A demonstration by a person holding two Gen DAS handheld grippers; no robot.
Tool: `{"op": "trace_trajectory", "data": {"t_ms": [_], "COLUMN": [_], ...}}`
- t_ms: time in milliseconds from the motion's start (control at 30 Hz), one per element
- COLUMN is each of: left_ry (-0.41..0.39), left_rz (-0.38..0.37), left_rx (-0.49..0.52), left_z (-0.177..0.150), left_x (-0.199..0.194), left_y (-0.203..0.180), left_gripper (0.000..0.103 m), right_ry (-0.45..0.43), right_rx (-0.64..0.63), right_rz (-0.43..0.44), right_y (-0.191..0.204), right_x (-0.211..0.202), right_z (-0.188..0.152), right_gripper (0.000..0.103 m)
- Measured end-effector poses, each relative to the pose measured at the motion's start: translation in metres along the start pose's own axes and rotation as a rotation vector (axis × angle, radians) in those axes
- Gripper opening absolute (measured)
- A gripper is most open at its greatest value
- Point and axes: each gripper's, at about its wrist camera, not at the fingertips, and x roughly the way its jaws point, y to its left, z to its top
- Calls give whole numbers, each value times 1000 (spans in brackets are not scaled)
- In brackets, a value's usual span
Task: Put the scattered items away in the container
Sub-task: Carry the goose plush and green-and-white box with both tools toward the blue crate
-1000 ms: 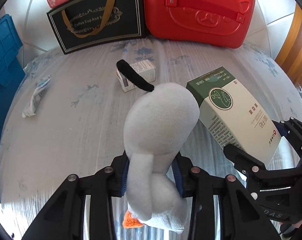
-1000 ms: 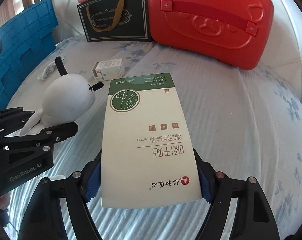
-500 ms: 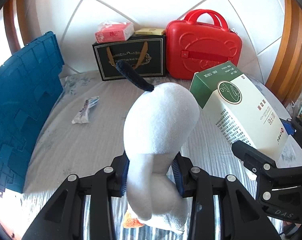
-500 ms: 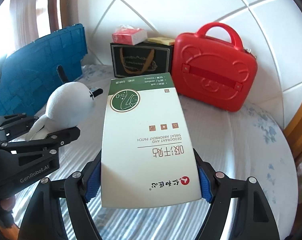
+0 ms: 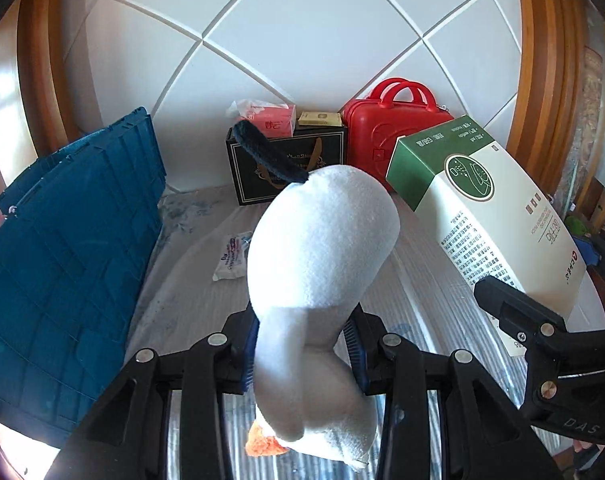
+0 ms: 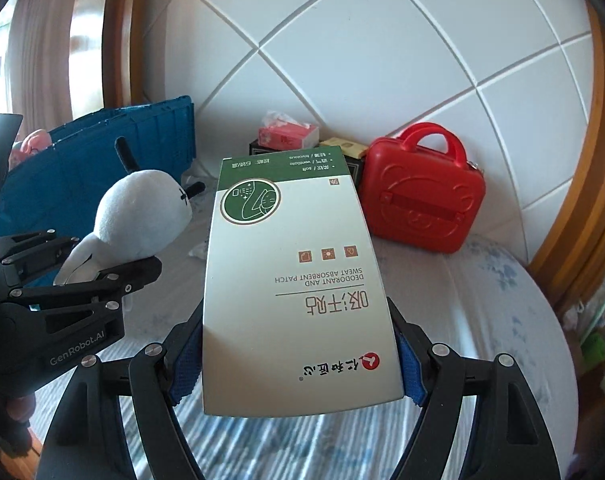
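Note:
My left gripper (image 5: 304,344) is shut on a white plush rabbit (image 5: 322,240) with black ears, held up above the bed. The rabbit also shows in the right wrist view (image 6: 138,216), left of the box. My right gripper (image 6: 298,360) is shut on a white and green deodorant patch box (image 6: 294,280), also held up; the box shows at the right of the left wrist view (image 5: 482,208). A blue crate (image 5: 62,264) stands at the left, and in the right wrist view (image 6: 102,152). A small white packet (image 5: 232,256) lies on the bed near the crate.
A red case (image 6: 422,196) and a black gift bag (image 5: 286,168) with a pink tissue pack (image 5: 270,120) on top stand against the white padded wall. Wooden frames flank the wall. Something pink (image 6: 30,144) shows over the crate's rim.
Both grippers have risen and tilted up with their loads; the wall now fills the upper views. The blue crate has come closer at the left. The small white box on the bed is out of sight.

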Motion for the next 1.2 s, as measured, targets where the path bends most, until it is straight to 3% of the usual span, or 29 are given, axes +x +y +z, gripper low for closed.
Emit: {"op": "trace_trajectory", "data": {"t_ms": [267, 600, 733, 867, 967, 1033, 1100, 1200], "left_ry": [-58, -116, -175, -244, -249, -254, -272, -274], "left_rz": [8, 126, 154, 188, 220, 217, 233, 253], "left_rx": [-20, -75, -77, -76, -65, -56, -48, -44], "left_z": [-2, 5, 14, 27, 35, 36, 37, 40], "left_x": [-39, -77, -99, -122, -128, -134, -145, -149], "left_y": [49, 105, 137, 185, 228, 262, 296, 346], "left_gripper": [36, 36, 36, 36, 36, 36, 36, 36], "right_ry": [-38, -114, -153, -208, -224, -202, -192, -217], "right_rx": [-24, -81, -97, -122, -138, -93, -12, 47], "right_rz": [-19, 73, 106, 104, 69, 36, 59, 60], "right_y": [60, 109, 138, 181, 226, 243, 252, 272], "right_x": [-30, -38, -45, -54, -41, -20, -7, -10], "right_z": [16, 53, 73, 101, 123, 134, 140, 159], "right_gripper": [78, 78, 78, 76, 76, 76, 76, 76]}}
